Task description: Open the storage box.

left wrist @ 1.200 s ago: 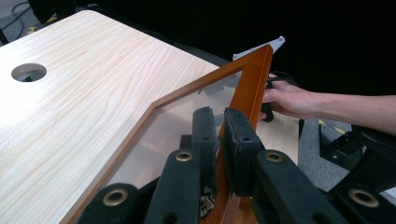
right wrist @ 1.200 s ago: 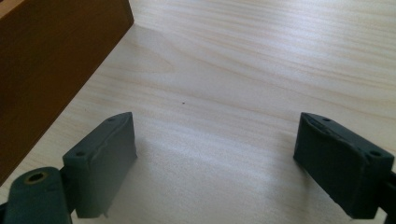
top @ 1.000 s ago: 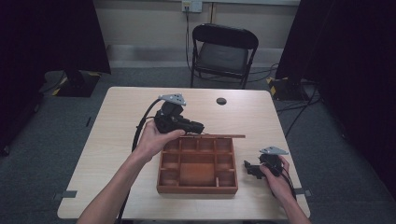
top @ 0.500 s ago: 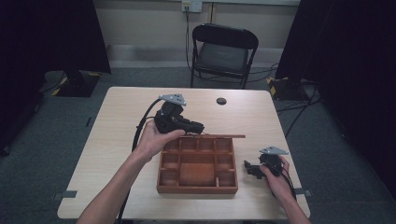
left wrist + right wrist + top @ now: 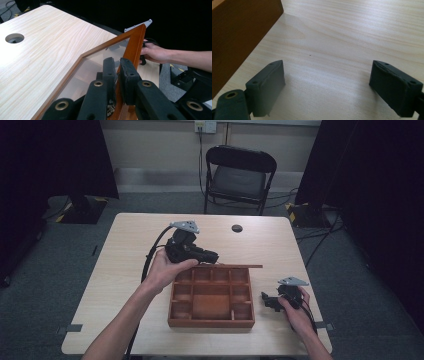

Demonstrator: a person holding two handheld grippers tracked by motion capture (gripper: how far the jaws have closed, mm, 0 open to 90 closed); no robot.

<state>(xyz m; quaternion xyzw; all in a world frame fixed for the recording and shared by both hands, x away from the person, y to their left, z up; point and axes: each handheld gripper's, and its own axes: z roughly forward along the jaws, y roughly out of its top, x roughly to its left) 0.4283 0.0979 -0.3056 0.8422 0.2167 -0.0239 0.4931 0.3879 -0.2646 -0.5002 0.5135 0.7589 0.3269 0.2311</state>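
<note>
Pale wood grain runs across the table (image 5: 125,270) I am working at, with dark carpet and black curtains around it. Nearest to me, at the right, my right gripper (image 5: 270,302) rests low on the tabletop just beside the right wall of the wooden tray (image 5: 210,322); its jaws stand wide apart with nothing but bare table between them, and the tray's brown side fills the corner of the right gripper view. The tray sits in the near middle of the table, divided into small compartments around a larger central one. Past it, at the tray's far edge, my left gripper (image 5: 118,71) is clenched on the lid (image 5: 133,47), a wooden frame with a clear pane; the jaws pinch one frame rail between them. From the high view the lid (image 5: 235,266) is held edge-on above the tray's far rim, reaching out to the right. Farther on, a small round hole (image 5: 237,228) marks the tabletop, and a black folding chair (image 5: 239,175) stands beyond the table against the wall.
</note>
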